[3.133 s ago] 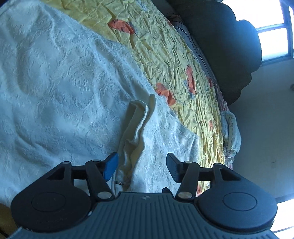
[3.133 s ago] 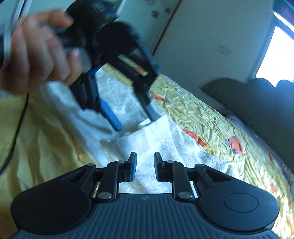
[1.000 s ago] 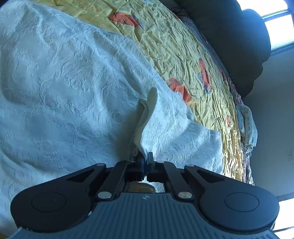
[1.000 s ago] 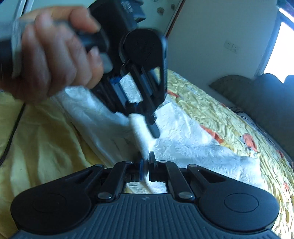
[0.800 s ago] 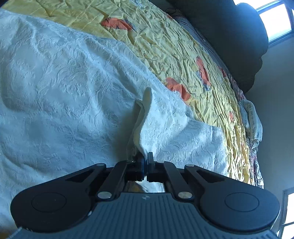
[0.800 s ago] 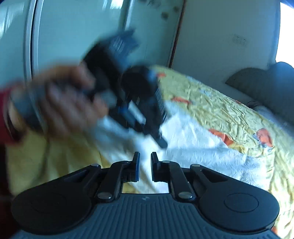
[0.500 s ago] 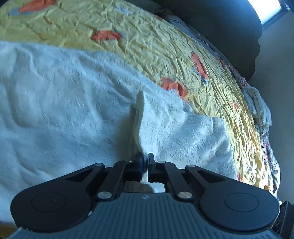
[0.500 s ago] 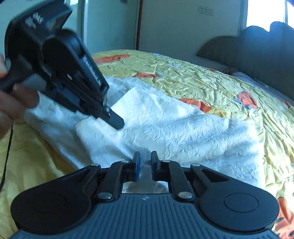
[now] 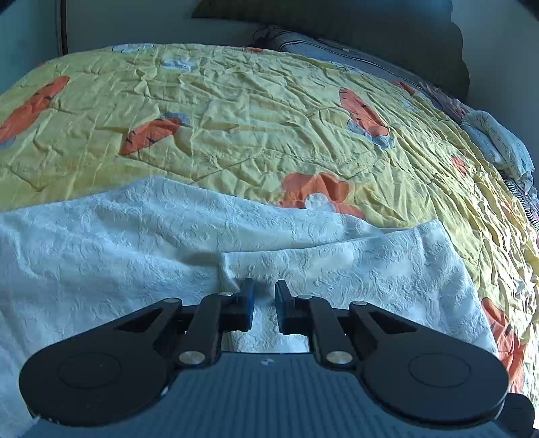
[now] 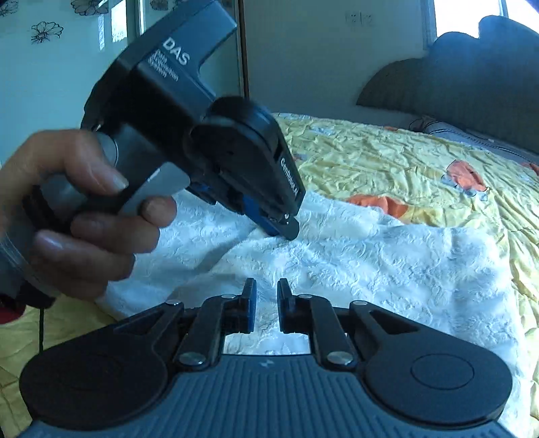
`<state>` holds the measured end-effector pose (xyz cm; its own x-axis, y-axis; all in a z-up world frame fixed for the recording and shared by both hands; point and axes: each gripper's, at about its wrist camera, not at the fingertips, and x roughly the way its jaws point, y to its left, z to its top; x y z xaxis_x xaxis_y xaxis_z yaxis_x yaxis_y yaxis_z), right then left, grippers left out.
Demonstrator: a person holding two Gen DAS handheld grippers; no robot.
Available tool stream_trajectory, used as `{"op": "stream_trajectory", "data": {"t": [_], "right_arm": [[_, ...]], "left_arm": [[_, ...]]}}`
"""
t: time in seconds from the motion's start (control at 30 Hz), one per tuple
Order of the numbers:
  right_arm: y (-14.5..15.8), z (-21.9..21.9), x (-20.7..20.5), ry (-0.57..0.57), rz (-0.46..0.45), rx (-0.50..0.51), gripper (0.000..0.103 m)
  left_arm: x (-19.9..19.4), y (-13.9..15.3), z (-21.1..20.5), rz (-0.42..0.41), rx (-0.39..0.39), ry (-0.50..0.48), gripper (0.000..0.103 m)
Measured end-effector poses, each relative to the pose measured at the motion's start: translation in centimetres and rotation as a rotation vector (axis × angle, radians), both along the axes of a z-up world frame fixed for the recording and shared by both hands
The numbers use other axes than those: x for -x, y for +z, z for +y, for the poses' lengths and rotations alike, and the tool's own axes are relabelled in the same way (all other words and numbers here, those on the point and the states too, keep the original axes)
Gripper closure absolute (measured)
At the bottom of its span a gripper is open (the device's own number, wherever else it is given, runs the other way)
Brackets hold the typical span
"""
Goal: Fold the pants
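Across the yellow bedspread (image 9: 235, 111) the white pants (image 9: 101, 242) lie lengthwise left-right; both tongs narrowly parted, left just opening, empty.

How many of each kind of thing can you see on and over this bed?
White pants: 1
Yellow bedspread: 1
Hand-held grippers, left and right: 2
Rolled cloth at the bed's edge: 1
Total: 5

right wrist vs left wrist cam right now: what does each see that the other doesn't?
Right wrist only: the person's hand holding the left tool, whose tip sits at the white pants, plus a flower-patterned panel. Left wrist only: a crumpled pale cloth at the bed's far edge. Both: the pants, yellow bedspread, dark headboard, and each camera's own tool with a small gap, no fabric pinched.
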<state>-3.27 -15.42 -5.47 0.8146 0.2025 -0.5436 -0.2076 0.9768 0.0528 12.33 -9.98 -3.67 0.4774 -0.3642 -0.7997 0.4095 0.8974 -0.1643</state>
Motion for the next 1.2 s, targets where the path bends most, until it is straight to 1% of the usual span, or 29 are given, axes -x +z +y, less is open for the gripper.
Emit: {"op": "stream_trajectory", "data": {"t": [0.07, 0.1, 0.13, 0.17, 0.2, 0.23, 0.27, 0.33, 0.4, 0.47, 0.6, 0.67, 0.73, 0.8, 0.9, 0.93, 1.0, 1.03, 1.07, 1.1, 1.2], "right_arm": [[-0.5, -0.3, -0.5, 0.027, 0.031, -0.013, 0.091], [-0.8, -0.1, -0.6, 0.026, 0.042, -0.001, 0.091], [-1.1, -0.2, -0.8, 0.001, 0.038, 0.018, 0.091], [-1.0, -0.1, -0.7, -0.019, 0.031, 0.023, 0.090], [-0.8, 0.0, -0.3, -0.029, 0.014, 0.016, 0.090], [-0.6, -0.1, 0.0, -0.033, -0.006, -0.002, 0.090], [-0.3, -0.1, 0.4, -0.039, -0.023, -0.022, 0.090], [-0.2, 0.2, 0.4, -0.034, -0.016, -0.030, 0.090], [-1.0, 0.7, 0.0, -0.028, 0.022, -0.013, 0.090], [-1.2, 0.9, 0.0, -0.041, 0.020, -0.003, 0.090], [0.1, 1.0, 0.3, -0.049, -0.002, -0.025, 0.090], [0.8, 1.4, 0.3, -0.024, -0.008, -0.039, 0.090], [1.6, 2.5, 0.1, 0.010, -0.017, -0.032, 0.090], [2.3, 4.1, -0.2, 0.064, -0.033, -0.011, 0.090], [3.2, 7.7, -0.9, 0.196, -0.055, 0.046, 0.090], [3.4, 9.5, -1.1, 0.247, -0.070, 0.090, 0.090], [3.3, 12.5, -1.3, 0.306, -0.100, 0.182, 0.085], [3.2, 14.4, -1.4, 0.349, -0.116, 0.231, 0.080], [3.0, 15.7, -1.5, 0.379, -0.126, 0.257, 0.076], [2.8, 17.1, -1.5, 0.418, -0.138, 0.282, 0.075], [2.1, 20.5, -1.2, 0.516, -0.162, 0.340, 0.074]], "left_arm": [[0.4, 0.4, 0.3, -0.031, -0.018, 0.009, 0.080], [0.5, 0.6, 0.4, -0.045, -0.021, 0.016, 0.075], [0.7, 0.9, 0.7, -0.056, -0.026, 0.023, 0.063], [0.9, 1.0, 1.0, -0.066, -0.033, 0.030, 0.058], [1.2, 1.4, 1.5, -0.084, -0.040, 0.042, 0.050], [1.8, 1.7, 2.0, -0.111, -0.050, 0.055, 0.046], [2.2, 1.9, 2.4, -0.133, -0.063, 0.064, 0.044], [2.9, 2.2, 3.2, -0.179, -0.107, 0.083, 0.039], [3.2, 2.2, 4.1, -0.194, -0.130, 0.101, 0.039], [3.3, 2.2, 5.1, -0.188, -0.138, 0.117, 0.039], [3.4, 1.9, 7.6, -0.175, -0.136, 0.165, 0.039], [3.5, 1.9, 8.7, -0.173, -0.133, 0.186, 0.039], [3.6, 1.9, 10.0, -0.171, -0.133, 0.211, 0.039], [3.9, 2.2, 11.3, -0.178, -0.136, 0.241, 0.039], [4.6, 3.2, 14.4, -0.203, -0.133, 0.312, 0.038], [4.8, 3.6, 15.5, -0.208, -0.132, 0.341, 0.038], [5.3, 4.5, 18.7, -0.217, -0.121, 0.428, 0.037], [5.5, 5.1, 20.6, -0.213, -0.110, 0.480, 0.036], [5.8, 5.5, 22.1, -0.206, -0.096, 0.521, 0.036], [6.1, 5.9, 24.1, -0.193, -0.070, 0.571, 0.036], [7.1, 6.5, 28.5, -0.157, 0.002, 0.656, 0.035]]}}
